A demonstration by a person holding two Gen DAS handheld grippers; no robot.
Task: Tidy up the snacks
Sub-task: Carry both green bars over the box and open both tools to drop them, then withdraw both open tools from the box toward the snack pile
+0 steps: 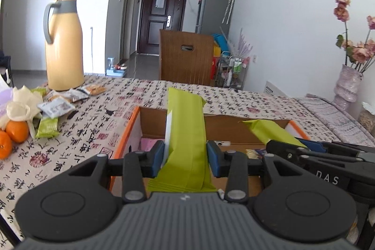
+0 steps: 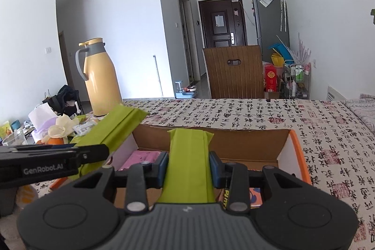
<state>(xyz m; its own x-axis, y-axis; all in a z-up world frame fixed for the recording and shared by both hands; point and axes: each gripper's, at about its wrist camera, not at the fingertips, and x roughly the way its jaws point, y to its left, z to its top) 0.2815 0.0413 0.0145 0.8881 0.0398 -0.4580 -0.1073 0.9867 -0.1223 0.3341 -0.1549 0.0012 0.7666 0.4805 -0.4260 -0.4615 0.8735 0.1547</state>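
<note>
The left gripper [image 1: 185,156] has its jaws clamped on a green snack packet [image 1: 185,128], held above the open cardboard box [image 1: 126,130] at frame centre. The right gripper [image 2: 188,169] pinches a second green packet [image 2: 188,156] over that box [image 2: 300,156] on the calligraphy-print worktop [image 2: 304,123].

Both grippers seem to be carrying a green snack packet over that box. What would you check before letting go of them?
1. Left gripper shut on its green packet: ok.
2. Right gripper shut on its green packet: ok.
3. Box open at the top: ok.
4. Both packets over the box opening: ok for the right one; the left one cannot tell.
5. Room left inside beside the pink packet: ok, bare cardboard shows.
6. The two grippers clear of each other: ok, side by side, apart.
</note>
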